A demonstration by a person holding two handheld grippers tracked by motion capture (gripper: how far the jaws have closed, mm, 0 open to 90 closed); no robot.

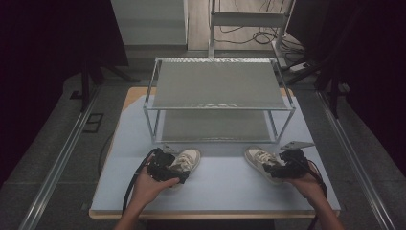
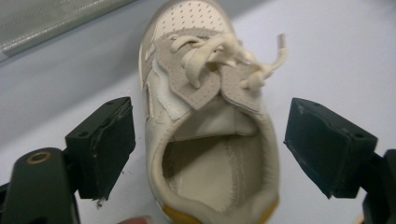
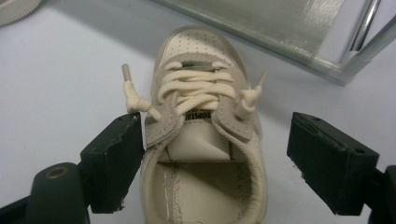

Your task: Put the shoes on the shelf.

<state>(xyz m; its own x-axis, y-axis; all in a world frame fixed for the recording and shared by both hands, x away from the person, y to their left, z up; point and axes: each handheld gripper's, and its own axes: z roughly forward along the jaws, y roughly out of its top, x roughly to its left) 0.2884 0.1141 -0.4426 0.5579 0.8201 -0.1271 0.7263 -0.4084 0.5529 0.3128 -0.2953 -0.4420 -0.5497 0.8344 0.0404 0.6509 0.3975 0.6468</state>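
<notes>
Currently, left gripper is spread wide around the heel of the left shoe, nothing clamped. Right gripper is likewise released, straddling the right shoe. Both shoes are seen on the table, just before the wire rack.

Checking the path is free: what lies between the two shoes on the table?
Nothing: the high view shows bare table between the left shoe and right shoe.
</notes>
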